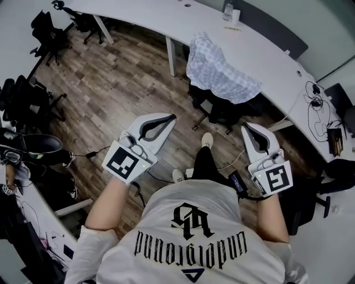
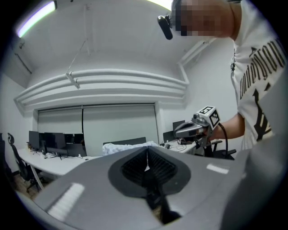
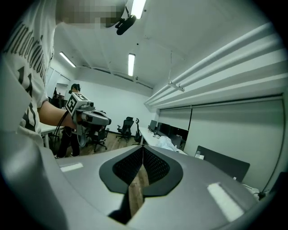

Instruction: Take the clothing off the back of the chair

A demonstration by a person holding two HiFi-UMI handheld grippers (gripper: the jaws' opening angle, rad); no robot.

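Observation:
A light checked garment (image 1: pixel 221 71) hangs over the back of a black office chair (image 1: pixel 222 108) pushed up to the desk. It also shows as a pale heap in the left gripper view (image 2: pixel 122 147) and, small and far off, in the right gripper view (image 3: pixel 167 143). My left gripper (image 1: pixel 171 118) is held level in front of me, short of the chair and to its left, jaws shut and empty (image 2: pixel 146 153). My right gripper (image 1: pixel 246 127) is beside the chair's right, also shut with nothing in it (image 3: pixel 143 151).
A long curved white desk (image 1: pixel 266 52) runs behind the chair, with a bottle (image 1: pixel 227 9) and cables (image 1: pixel 315 102) on it. More black chairs (image 1: pixel 49 30) stand at the far left. My own feet (image 1: pixel 206 140) are on the wooden floor just before the chair.

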